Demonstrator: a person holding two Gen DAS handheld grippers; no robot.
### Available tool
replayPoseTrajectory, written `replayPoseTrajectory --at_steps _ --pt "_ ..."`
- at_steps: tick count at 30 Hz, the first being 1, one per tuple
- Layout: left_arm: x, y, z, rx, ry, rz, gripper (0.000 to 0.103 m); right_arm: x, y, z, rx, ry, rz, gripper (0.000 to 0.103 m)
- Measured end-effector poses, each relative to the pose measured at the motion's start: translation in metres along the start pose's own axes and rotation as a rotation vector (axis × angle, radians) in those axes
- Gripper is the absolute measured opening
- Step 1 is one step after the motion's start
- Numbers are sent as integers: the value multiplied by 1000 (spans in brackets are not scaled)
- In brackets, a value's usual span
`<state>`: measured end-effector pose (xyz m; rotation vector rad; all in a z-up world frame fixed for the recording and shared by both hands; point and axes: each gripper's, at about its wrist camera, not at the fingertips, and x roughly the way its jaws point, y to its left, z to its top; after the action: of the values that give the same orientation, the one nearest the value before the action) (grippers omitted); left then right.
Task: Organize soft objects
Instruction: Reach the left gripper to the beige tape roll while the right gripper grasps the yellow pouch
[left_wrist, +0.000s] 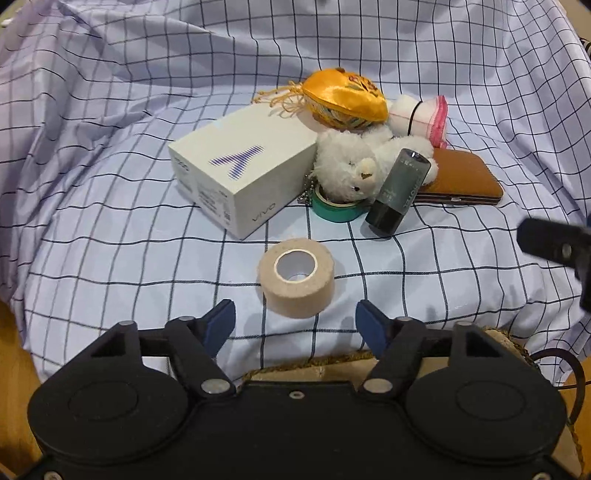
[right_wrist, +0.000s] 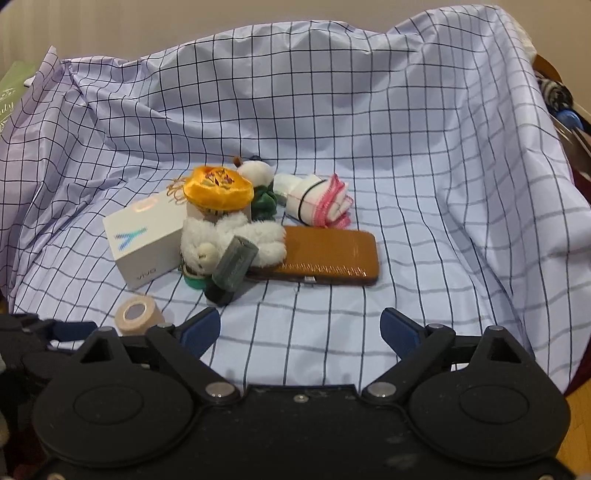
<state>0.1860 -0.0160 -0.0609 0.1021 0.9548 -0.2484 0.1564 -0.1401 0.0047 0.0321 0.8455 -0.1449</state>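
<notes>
We see a checked cloth (right_wrist: 369, 129) draped over everything, rumpled high at the back and sides. Our left gripper (left_wrist: 295, 325) points steeply down at the cloth, jaws apart with nothing between the pads; the tan tape roll (left_wrist: 296, 277) stands just ahead of its fingertips, not touched. Our right gripper (right_wrist: 300, 328) also tilts down, jaws spread wider and empty, over bare cloth in front of the pile. In the right wrist view the left gripper shows at the lower left edge, beside the tape roll.

The pile sits mid-cloth. A white box (left_wrist: 240, 173) lies on the left side. A brown case (right_wrist: 328, 258) lies flat on the right. A white plush bear (left_wrist: 354, 162) lies between them, its head resting on a green tape ring (left_wrist: 332, 212). A yellow pouch (left_wrist: 347, 98) sits on top, behind the bear, partly on the box. A rolled white cloth with a pink edge (right_wrist: 317, 205), held by a black band, lies behind the case. A grey tube (left_wrist: 399, 190) leans tilted against the bear. In the right wrist view a green scrunchie (right_wrist: 266, 201) and a small white plush ball (right_wrist: 255, 170) sit behind the pouch.
</notes>
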Motion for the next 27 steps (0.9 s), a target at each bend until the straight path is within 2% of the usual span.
replayPoseTrajectory --at_steps 11,16,21,27 --pt "25 3 10 -10 36 -32 68 38 16 46 9 -34 99 95" --pt "31 5 13 -11 36 -44 78 60 22 67 14 -50 118 100" --pt "36 2 14 6 41 -58 91 80 25 83 57 -70 174 102" --pt "39 -4 12 31 42 -55 98 115 39 98 45 -48 196 102"
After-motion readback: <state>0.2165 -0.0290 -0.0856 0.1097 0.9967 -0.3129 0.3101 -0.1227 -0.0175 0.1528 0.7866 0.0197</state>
